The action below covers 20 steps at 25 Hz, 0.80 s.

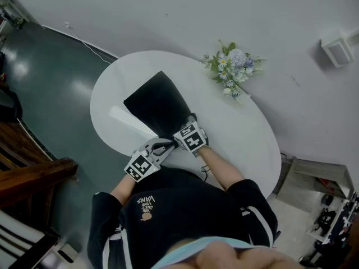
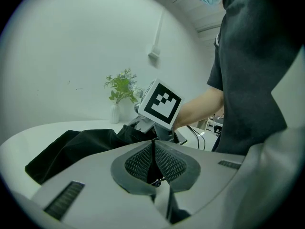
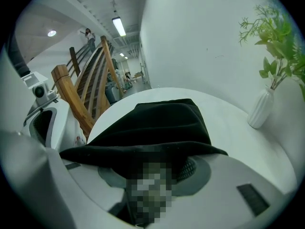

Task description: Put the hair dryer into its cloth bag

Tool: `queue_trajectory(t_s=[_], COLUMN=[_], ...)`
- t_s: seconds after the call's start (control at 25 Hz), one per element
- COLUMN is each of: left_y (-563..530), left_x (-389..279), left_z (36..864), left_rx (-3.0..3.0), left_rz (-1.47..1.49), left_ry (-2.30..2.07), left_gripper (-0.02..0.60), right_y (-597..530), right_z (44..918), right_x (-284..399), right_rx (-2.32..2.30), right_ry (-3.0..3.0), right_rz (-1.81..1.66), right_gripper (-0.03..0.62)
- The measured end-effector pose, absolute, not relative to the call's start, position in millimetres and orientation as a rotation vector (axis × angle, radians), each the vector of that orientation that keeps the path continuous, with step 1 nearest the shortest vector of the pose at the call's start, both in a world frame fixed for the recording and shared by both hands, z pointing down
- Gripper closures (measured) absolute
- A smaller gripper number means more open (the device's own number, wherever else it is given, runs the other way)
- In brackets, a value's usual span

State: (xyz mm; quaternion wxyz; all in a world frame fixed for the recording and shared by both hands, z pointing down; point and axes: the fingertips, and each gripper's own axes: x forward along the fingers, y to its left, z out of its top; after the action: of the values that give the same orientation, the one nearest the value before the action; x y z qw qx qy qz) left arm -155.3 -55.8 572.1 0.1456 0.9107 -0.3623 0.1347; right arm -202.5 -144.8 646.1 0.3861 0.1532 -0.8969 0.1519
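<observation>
L gripper jaws together by cloth bag; R gripper under cloth.

Black cloth bag: matt fabric, soft creases, no sheen. Round white table: smooth top, faint gloss. Left gripper shell: light grey moulded plastic, matt. Its pads: dark, fine grid texture, rubbery look. Brown stair rail: varnished wood, slight shine. Slim white vase: smooth. Dark green floor: polished, reflective.
</observation>
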Motion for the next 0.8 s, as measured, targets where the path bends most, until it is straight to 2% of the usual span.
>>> queue_trajectory(t_s=[0.8], left_y=[-59.9], left_x=[-156.4], left_z=[591.6], left_rx=[2.571], left_rz=[0.464], left_ry=[-1.075], left_gripper=[0.546], right_y=[-152.4], right_z=[656.0], right_x=[-200.8], right_rx=[0.461], right_ry=[-2.394], right_rz=[0.372], right_gripper=[0.388])
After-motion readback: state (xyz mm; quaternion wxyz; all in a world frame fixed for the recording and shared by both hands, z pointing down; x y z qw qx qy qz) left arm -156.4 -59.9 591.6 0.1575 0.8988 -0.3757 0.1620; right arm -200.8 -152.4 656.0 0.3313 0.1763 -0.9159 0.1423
